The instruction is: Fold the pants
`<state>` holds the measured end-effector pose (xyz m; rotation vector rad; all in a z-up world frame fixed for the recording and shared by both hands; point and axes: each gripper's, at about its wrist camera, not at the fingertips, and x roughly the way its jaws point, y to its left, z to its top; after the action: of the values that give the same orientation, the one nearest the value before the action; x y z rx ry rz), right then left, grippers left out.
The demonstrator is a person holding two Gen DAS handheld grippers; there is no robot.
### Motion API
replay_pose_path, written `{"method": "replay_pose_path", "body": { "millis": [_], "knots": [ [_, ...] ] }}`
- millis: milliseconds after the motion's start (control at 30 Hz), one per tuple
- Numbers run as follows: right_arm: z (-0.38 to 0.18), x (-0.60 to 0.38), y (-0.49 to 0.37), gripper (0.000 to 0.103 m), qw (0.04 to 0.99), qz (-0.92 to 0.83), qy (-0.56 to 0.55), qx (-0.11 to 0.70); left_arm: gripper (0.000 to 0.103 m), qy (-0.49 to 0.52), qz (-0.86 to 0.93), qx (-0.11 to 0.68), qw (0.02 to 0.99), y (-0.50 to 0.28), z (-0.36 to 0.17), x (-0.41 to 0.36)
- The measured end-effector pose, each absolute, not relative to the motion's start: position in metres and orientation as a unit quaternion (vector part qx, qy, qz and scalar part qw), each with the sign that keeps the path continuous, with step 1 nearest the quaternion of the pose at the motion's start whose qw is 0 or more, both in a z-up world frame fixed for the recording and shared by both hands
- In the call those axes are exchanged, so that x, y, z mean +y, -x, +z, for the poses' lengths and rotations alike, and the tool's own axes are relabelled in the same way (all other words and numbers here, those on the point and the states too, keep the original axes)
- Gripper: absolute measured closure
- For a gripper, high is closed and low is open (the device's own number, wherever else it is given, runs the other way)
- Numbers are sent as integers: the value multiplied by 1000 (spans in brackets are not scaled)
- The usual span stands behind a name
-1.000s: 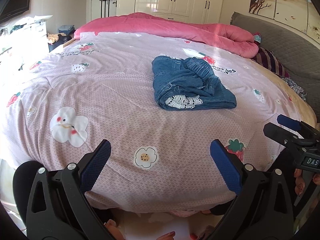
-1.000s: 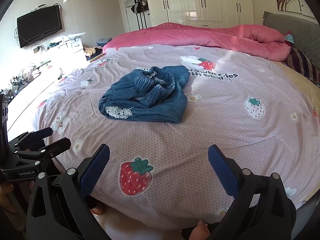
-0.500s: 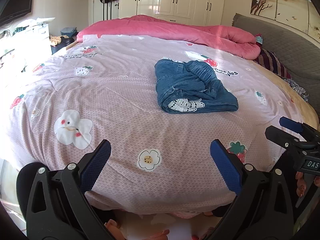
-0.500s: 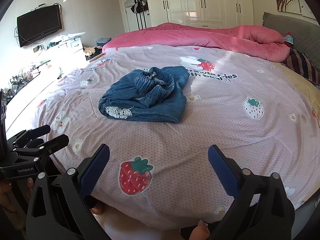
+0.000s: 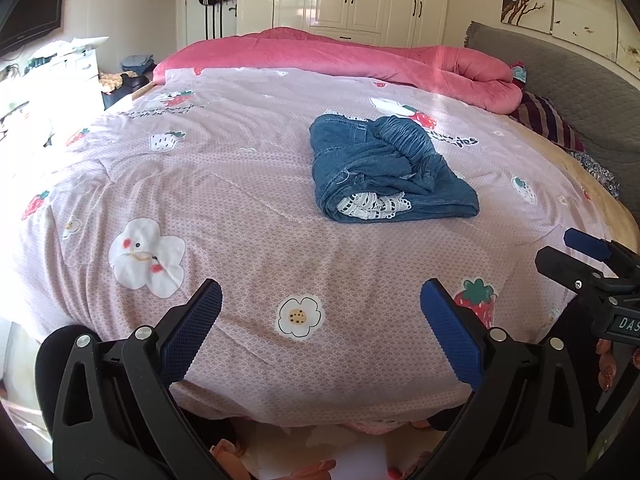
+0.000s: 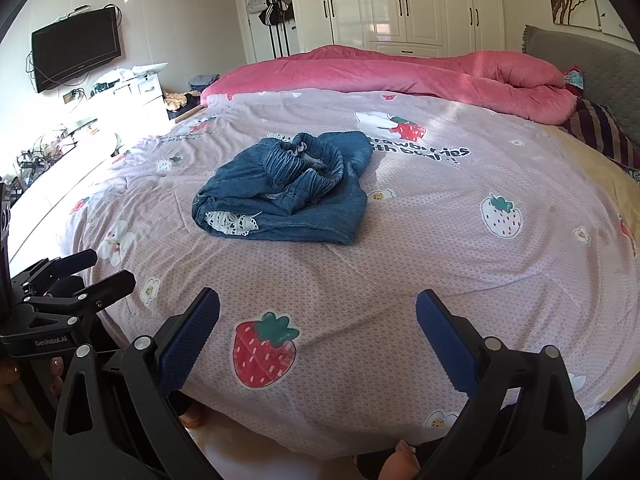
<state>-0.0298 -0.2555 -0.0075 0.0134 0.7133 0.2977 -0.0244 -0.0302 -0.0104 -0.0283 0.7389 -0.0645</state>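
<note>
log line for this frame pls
left gripper: open, empty | right gripper: open, empty | denim pants: folded bundle on bed, untouched

"GenRobot.AI" on left gripper (image 6: 90,276)

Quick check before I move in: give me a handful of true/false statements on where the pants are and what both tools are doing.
1. The denim pants lie bundled on the pink bedspread. True.
2. The left tool is shut on the pants. False: it is open, short of them, holding nothing.
3. The right tool is open and empty. True.
4. The pants hang off the bed's near edge. False: they sit well in from it.
5. White lace trim shows at the bundle's near end. True.
</note>
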Motion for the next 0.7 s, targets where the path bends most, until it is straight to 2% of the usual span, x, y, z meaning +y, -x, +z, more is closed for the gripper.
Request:
{"method": "replay_pose_path", "body": {
  "millis": [700],
  "knots": [
    [-11, -254, 30, 5, 928, 134, 6, 348, 10, 9, -24, 382, 924, 21, -15, -34]
  ]
}}
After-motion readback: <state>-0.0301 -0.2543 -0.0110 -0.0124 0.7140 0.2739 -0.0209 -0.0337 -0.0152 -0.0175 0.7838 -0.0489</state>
